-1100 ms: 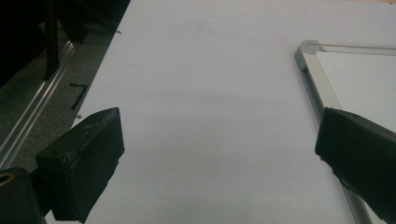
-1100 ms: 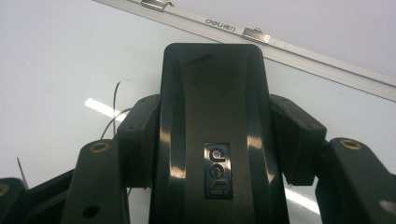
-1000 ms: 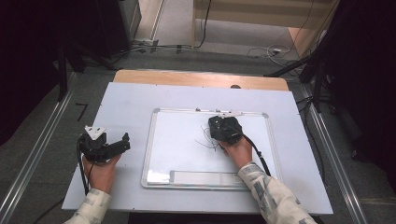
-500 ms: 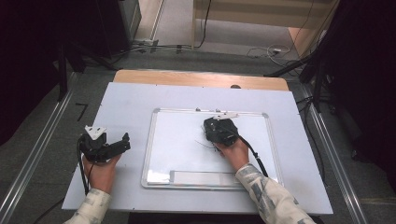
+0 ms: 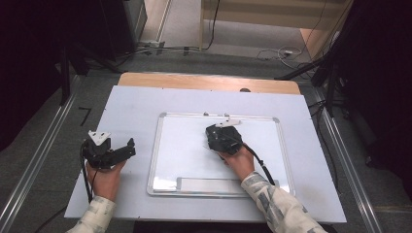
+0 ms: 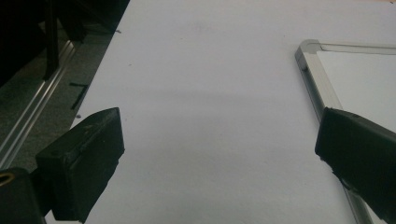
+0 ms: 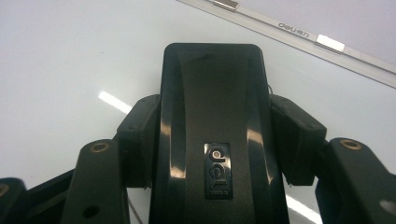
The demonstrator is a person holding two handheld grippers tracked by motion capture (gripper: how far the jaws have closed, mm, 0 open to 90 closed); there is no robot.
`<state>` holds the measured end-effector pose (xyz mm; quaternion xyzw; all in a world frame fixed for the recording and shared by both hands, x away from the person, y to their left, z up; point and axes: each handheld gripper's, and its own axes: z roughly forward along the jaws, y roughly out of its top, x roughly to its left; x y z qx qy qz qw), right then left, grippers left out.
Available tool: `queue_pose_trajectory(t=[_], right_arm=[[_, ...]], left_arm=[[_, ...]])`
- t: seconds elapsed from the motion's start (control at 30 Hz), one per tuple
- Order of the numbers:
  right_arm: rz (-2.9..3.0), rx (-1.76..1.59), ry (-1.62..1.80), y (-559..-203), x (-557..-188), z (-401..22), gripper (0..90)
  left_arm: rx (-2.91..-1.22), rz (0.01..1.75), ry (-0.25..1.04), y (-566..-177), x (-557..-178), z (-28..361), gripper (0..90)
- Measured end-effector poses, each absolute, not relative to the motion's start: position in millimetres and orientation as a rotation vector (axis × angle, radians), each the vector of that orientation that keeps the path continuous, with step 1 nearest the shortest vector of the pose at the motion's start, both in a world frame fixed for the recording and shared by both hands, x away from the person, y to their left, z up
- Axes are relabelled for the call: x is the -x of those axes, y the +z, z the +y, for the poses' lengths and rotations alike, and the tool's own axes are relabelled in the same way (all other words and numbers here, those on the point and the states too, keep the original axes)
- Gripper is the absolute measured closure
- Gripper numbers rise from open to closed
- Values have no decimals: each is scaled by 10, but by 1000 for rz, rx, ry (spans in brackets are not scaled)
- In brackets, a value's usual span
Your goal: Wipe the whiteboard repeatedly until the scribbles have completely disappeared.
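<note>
A white whiteboard (image 5: 184, 145) in a metal frame lies flat on the pale table (image 5: 131, 107). My right gripper (image 5: 221, 138) sits on the board's upper middle, held by a hand in a patterned sleeve. In the right gripper view it (image 7: 215, 140) is shut on a glossy black eraser (image 7: 212, 93), flat against the board (image 7: 70, 56) near its top frame. My left gripper (image 5: 116, 148) rests on the table left of the board. In the left gripper view it (image 6: 219, 135) is open, with bare table between the jaws and the board's corner (image 6: 310, 49) at right.
A pen tray (image 5: 214, 184) runs along the board's near edge. A wooden strip (image 5: 204, 81) borders the table's far side. Metal rails (image 5: 39, 160) line the floor on both sides, and cables (image 5: 272, 51) lie on the floor beyond the table.
My right gripper has slid a little to the left and nearer across the board with the eraser. The left gripper has stayed put.
</note>
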<state>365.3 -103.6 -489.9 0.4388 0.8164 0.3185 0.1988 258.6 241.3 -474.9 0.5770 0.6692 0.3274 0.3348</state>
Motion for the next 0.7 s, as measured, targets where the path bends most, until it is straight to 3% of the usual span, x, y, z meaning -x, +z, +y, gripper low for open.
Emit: queue_pose_trajectory(t=[0.7], right_arm=[[2344,-1147,915,-4909,-3508,-781,377]], left_arm=[[-1503,1748,855,-4747,-2584,2415,17]])
